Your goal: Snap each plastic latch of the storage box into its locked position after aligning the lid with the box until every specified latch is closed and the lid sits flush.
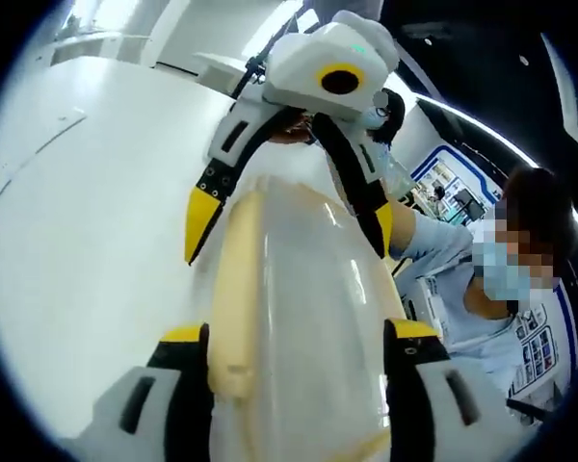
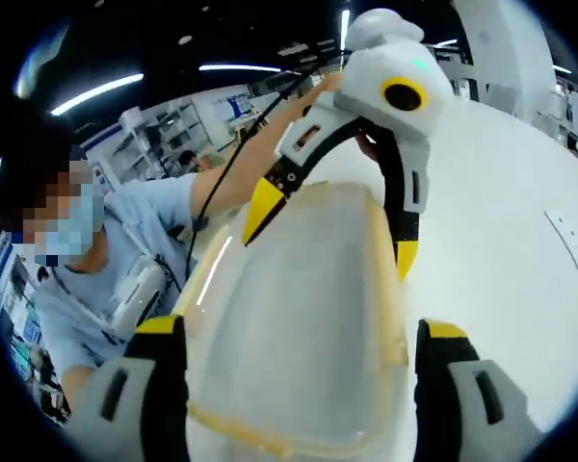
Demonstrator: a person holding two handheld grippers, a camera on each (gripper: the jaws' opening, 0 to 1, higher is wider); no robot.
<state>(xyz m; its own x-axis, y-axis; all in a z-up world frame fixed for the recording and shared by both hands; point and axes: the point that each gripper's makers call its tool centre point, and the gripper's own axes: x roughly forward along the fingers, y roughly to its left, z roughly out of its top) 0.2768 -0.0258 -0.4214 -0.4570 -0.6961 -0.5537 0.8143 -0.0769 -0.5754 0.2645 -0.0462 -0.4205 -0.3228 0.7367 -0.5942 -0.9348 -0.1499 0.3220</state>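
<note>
Filling the centre of both frames, a translucent storage box (image 1: pixel 299 318) with cream lid (image 2: pixel 303 318), straddled endwise by the spread left gripper (image 1: pixel 299 351) and right gripper (image 2: pixel 303 346), likely light, rigid, slick; best pressed at the latches, not squeezed.
</note>
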